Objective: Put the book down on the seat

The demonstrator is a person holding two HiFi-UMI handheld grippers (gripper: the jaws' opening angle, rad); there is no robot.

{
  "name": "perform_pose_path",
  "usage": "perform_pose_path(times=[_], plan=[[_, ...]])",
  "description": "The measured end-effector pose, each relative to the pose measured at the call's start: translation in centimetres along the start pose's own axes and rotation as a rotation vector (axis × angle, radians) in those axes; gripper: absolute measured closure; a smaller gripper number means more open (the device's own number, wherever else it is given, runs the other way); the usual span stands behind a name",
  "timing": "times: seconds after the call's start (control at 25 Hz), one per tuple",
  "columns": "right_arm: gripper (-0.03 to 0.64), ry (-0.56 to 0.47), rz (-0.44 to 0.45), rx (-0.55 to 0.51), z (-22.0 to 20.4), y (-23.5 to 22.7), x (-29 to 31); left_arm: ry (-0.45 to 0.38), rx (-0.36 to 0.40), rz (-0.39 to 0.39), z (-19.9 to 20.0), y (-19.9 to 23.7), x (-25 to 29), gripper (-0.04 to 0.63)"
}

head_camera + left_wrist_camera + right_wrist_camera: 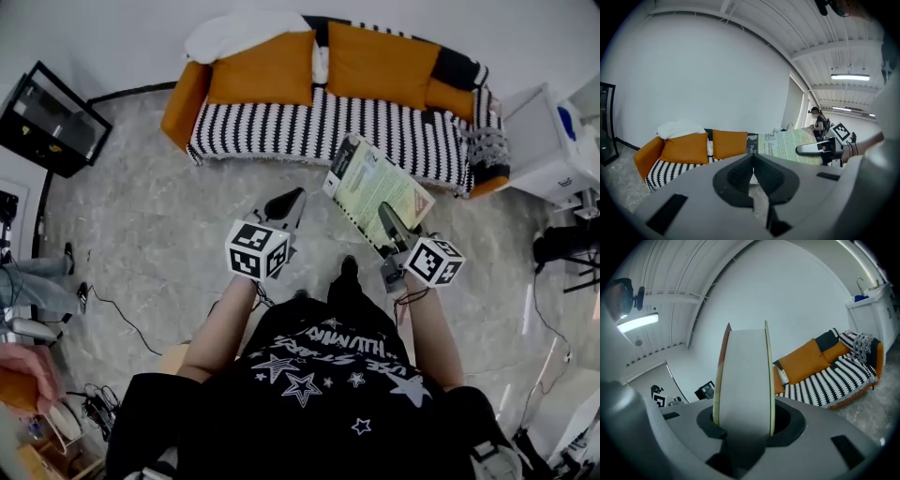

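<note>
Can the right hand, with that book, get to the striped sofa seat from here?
Probably yes. The right gripper holds the book close before the sofa, nothing stands on the floor between, and the striped seat before the orange cushions is bare. A step nearer may help.

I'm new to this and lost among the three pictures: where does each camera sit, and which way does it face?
Head view: on the person's head, looking steeply down at the sofa, left gripper and right gripper; shows the forearms and black shirt.
Left gripper view: on the left gripper, looking along its closed, empty jaws toward the sofa.
Right gripper view: on the right gripper, looking along its jaws, clamped on the book.
Shared: all three show the sofa and book.
</note>
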State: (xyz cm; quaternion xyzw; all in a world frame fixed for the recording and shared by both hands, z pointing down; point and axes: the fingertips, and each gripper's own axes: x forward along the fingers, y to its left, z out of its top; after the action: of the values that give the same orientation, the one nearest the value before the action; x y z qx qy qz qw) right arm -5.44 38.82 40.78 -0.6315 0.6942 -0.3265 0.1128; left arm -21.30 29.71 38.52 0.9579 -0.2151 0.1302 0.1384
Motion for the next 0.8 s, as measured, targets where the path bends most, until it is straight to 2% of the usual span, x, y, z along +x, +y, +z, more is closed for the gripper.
perform_pose_path(times=[0.48, 0.8], plan=[[0.448, 0.005, 0.038, 0.040, 6.3, -7.7, 2.8, 0.013, 0.007, 0.056, 2.8, -0.2, 9.0, 0.588], [0.447, 0.008, 0.072, 0.069, 8.9, -11.6, 3.6, 0.021, 0.016, 0.100, 4.2, -0.9, 12.7, 0.588]])
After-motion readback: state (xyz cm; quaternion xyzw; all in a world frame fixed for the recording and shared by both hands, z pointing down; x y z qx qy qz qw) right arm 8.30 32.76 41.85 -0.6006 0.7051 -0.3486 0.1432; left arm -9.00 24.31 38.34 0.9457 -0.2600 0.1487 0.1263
